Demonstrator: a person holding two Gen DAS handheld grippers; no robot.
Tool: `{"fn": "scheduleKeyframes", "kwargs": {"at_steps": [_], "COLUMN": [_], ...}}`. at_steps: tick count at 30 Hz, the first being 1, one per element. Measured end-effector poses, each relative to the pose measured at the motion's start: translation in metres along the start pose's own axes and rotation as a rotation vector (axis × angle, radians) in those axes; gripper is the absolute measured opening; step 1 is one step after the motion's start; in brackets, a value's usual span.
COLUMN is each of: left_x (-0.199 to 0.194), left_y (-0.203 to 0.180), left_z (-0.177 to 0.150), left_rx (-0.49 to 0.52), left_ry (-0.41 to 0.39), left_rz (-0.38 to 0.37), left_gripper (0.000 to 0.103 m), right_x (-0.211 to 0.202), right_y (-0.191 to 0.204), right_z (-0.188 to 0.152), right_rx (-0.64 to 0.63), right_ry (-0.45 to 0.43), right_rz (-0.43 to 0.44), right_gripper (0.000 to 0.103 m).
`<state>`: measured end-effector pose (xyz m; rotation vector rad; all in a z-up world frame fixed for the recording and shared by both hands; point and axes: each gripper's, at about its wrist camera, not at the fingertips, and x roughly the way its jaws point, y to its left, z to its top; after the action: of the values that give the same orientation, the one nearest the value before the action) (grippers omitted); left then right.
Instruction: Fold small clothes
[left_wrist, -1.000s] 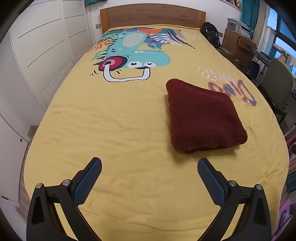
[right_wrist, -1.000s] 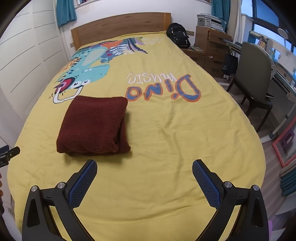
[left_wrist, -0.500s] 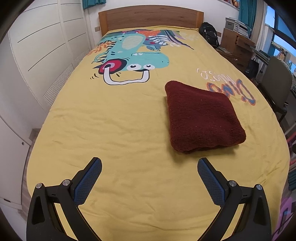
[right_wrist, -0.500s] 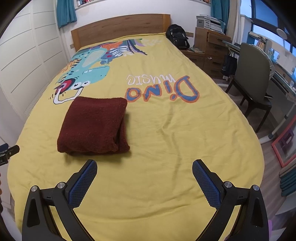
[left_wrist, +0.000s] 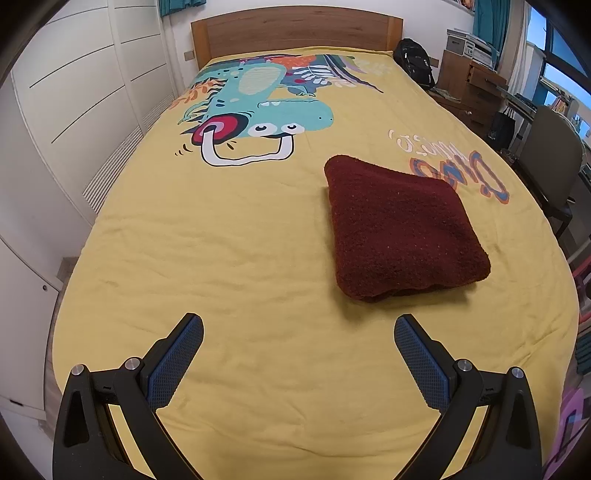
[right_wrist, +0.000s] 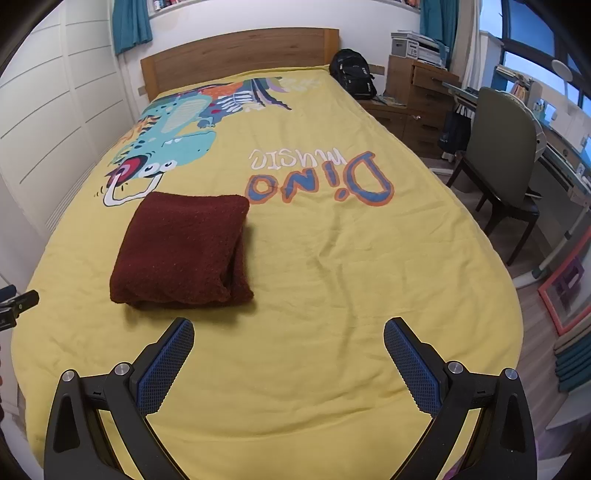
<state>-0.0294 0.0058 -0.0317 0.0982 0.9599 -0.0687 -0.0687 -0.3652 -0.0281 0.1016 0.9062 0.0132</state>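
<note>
A dark red fleecy garment (left_wrist: 400, 229) lies folded into a thick square on the yellow bedspread (left_wrist: 229, 258). In the right wrist view the same folded garment (right_wrist: 184, 247) sits left of centre, its layered edge facing right. My left gripper (left_wrist: 298, 326) hovers open above the near part of the bed, short of the garment and to its left. My right gripper (right_wrist: 289, 328) is open too, just in front of the garment's near right corner. Neither holds anything. A bit of the left gripper (right_wrist: 16, 304) shows at the left edge of the right wrist view.
The bedspread (right_wrist: 332, 258) carries a dinosaur print (left_wrist: 258, 114) and "Dino music" lettering (right_wrist: 321, 177). A wooden headboard (left_wrist: 295, 35) stands at the far end. White wardrobe doors (left_wrist: 74, 110) run along the left; a chair (right_wrist: 506, 166), desk and drawers (right_wrist: 421, 99) stand to the right.
Both grippers have drawn back and risen slightly, so the folded garment sits a little farther off. The garment itself has not moved and both grippers stay open.
</note>
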Motion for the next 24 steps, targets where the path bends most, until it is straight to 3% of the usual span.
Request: {"fn": "scheduleKeyframes", "kwargs": {"at_steps": [24], "left_x": [0.0048], "left_y": [0.0008], "left_z": [0.0003], "left_rx": [-0.008], "left_ry": [0.022], "left_rz": [-0.012], "left_gripper": [0.102], "right_x": [0.003], "right_y": [0.0013], "right_z": [0.0044], "right_rx": [-0.013], "right_ry": [0.011], "right_rz": [-0.003], "right_gripper": [0.102]}}
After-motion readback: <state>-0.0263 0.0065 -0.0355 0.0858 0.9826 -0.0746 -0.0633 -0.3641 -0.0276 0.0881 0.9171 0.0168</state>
